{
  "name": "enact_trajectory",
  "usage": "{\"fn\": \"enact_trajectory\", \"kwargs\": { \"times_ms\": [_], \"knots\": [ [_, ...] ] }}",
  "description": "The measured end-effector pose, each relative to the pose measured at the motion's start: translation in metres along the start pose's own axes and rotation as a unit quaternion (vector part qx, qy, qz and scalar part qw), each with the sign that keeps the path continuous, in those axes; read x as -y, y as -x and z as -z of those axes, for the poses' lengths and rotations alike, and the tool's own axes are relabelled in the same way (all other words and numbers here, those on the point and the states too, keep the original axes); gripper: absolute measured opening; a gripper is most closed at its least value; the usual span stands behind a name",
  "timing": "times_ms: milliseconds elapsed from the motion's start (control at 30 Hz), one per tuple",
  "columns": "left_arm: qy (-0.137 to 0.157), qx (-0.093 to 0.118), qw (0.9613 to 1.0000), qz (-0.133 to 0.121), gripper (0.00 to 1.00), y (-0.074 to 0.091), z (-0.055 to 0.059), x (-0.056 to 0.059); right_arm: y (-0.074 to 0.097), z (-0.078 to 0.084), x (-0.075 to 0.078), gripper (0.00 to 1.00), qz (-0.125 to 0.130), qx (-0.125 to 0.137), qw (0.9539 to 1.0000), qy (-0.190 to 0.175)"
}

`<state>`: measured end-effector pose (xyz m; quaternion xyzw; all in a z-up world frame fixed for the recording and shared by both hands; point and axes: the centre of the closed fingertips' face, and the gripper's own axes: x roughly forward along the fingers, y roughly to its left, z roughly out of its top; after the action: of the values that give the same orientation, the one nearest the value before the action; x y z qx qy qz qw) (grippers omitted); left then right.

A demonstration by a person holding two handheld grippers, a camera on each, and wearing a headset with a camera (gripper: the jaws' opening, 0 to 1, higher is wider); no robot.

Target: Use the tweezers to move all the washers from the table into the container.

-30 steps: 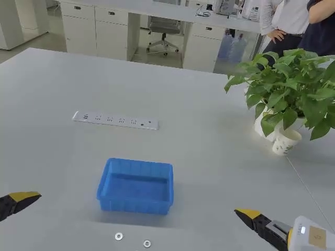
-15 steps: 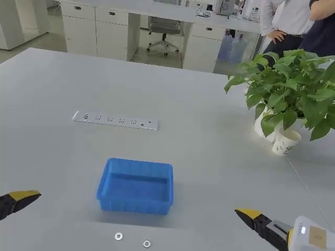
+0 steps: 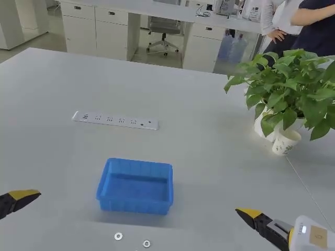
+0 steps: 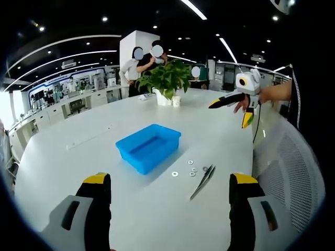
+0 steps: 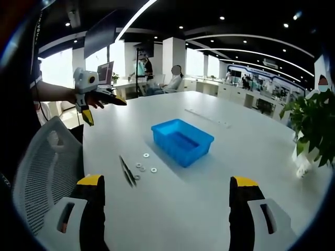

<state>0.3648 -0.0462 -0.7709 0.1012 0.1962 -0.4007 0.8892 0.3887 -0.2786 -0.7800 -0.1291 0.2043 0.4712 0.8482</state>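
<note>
The blue container [image 3: 135, 185] stands empty on the white table, and two washers [image 3: 118, 236] lie just in front of it. In the left gripper view, the tweezers [image 4: 203, 181] lie flat beside several washers [image 4: 191, 169], to the right of the container [image 4: 149, 147]. My left gripper [image 4: 170, 179] is open, with nothing between its jaws. My right gripper [image 5: 167, 181] is also open and empty; from it I see the tweezers [image 5: 127, 171], the washers [image 5: 142, 167] and the container [image 5: 182, 141]. Both grippers hover apart from these, the left gripper [image 3: 18, 198] at the left edge and the right gripper [image 3: 252, 216] at the lower right.
A white power strip [image 3: 115, 120] lies beyond the container. A potted plant [image 3: 288, 94] and a paper cup [image 3: 285, 142] stand at the right. An office chair back [image 5: 47, 172] sits by the table edge. People stand at the far right.
The grippers, tweezers, washers and container have stayed put. A person at the back right has shifted an arm.
</note>
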Motion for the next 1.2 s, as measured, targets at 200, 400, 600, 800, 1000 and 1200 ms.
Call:
{"fn": "enact_trajectory", "kwargs": {
  "times_ms": [200,400,600,800,1000,1200],
  "knots": [
    [-0.007,0.0,1.0,-0.002,0.99,0.001,0.0,-0.001,0.0,0.0,0.0,1.0,0.0,0.001,1.0,0.002],
    [-0.01,0.004,0.9999,0.003,0.99,0.001,-0.002,0.002,0.001,0.0,-0.001,1.0,-0.002,0.0,1.0,0.004],
    [-0.015,-0.01,0.9997,0.014,0.95,0.001,0.002,0.006,0.001,0.0,-0.002,1.0,-0.006,-0.004,0.9999,0.008],
    [-0.037,-0.024,0.9986,0.028,0.89,-0.001,0.006,0.011,-0.001,0.0,-0.009,0.97,-0.023,-0.009,0.9996,0.016],
    [-0.05,-0.042,0.9967,0.048,0.81,-0.004,0.012,0.017,-0.005,0.0,-0.015,0.91,-0.041,-0.014,0.9983,0.038],
    [-0.065,-0.06,0.9938,0.067,0.72,-0.007,0.019,0.022,-0.009,0.001,-0.022,0.86,-0.059,-0.02,0.9964,0.057]
  ]
}}
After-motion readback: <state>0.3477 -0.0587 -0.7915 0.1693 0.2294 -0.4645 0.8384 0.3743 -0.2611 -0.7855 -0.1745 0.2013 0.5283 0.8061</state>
